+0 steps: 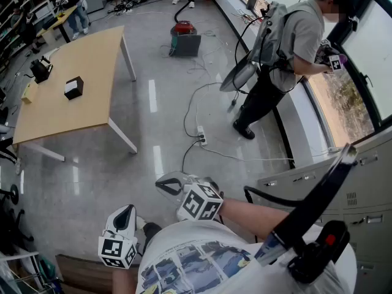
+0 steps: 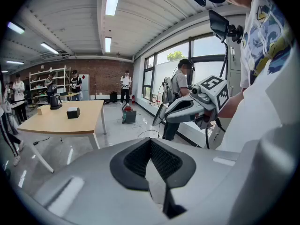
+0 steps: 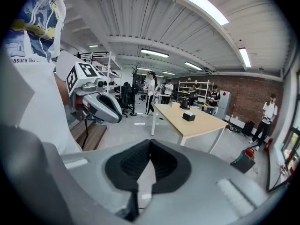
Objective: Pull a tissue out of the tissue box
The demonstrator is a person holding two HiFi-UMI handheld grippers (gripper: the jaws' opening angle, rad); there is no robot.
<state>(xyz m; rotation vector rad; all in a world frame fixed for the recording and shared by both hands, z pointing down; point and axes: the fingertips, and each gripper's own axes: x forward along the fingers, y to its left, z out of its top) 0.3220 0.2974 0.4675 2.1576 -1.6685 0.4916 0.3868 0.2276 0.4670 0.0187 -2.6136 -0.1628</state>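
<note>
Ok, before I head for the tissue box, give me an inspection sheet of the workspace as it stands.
Surface: wooden table, across the floor from both grippers.
Job's things: black tissue box on the table, untouched.
Clutter: dark kettle-like item and small tan box toward the table's left edge in the head view.
Grippers: left gripper and right gripper held close to the body, jaws together, nothing between them.
Cables: power strip and loose cables on the floor right of the table.
Surroundings: person by the window, red and green machine on the floor, grey cabinets at right.
</note>
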